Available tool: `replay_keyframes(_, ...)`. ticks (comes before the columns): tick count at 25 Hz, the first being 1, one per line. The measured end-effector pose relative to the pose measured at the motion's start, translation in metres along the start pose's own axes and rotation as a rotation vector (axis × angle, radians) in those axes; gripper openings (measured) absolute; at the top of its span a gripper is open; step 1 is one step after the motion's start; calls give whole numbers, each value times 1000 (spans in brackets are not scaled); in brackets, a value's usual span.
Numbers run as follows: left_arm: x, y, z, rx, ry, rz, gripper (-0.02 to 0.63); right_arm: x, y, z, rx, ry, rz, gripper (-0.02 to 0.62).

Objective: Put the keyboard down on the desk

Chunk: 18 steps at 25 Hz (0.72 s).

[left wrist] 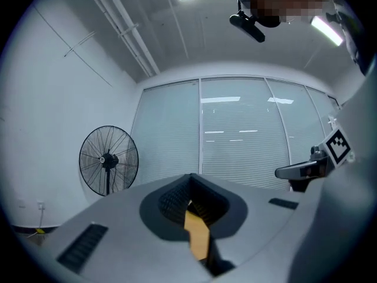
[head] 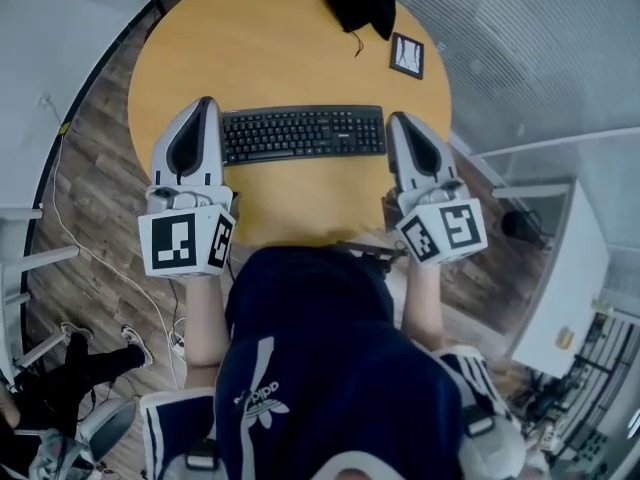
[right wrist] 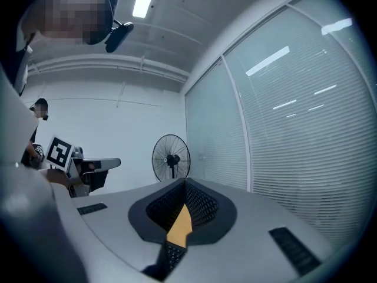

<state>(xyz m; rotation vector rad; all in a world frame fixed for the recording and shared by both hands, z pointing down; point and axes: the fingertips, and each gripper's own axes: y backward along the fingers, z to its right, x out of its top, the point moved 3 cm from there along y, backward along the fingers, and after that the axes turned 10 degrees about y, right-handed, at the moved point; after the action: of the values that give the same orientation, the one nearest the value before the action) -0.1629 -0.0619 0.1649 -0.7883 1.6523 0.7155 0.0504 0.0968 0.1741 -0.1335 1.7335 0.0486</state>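
A black keyboard (head: 303, 133) lies flat on the round yellow desk (head: 280, 48), parallel to its near edge. My left gripper (head: 205, 104) rests just off the keyboard's left end and my right gripper (head: 396, 119) just off its right end. Both are shut, and I see nothing clamped in either. In the left gripper view the jaws of the left gripper (left wrist: 190, 177) meet, with a yellow sliver of desk (left wrist: 197, 232) showing below. In the right gripper view the right gripper (right wrist: 184, 183) is likewise closed, with a few keyboard keys (right wrist: 171, 256) showing under the seam.
A black pouch (head: 361, 4) and a small dark-framed card (head: 407, 55) lie at the desk's far side. A standing fan (left wrist: 109, 160) is by the wall, and glass partitions with blinds (right wrist: 294, 117) lie beyond. The desk's near edge is against my body.
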Motion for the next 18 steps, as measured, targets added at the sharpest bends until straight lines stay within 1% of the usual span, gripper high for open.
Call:
replay_keyframes(4, 5, 16, 13, -10, -5, 15, 2, 12, 23, -4, -19, -3, 33, 3)
replay_keyframes(8, 3, 34, 29, -12, -14, 15, 2, 18, 44, -9, -4, 10, 46, 3)
replay_keyframes(13, 3, 54, 55, -8, -30, 46, 2, 11, 79, -8, 14, 28, 30, 3)
replay_keyframes(18, -15, 76, 91, -14, -23, 51, 2, -8, 110, -11, 39, 18, -2, 3)
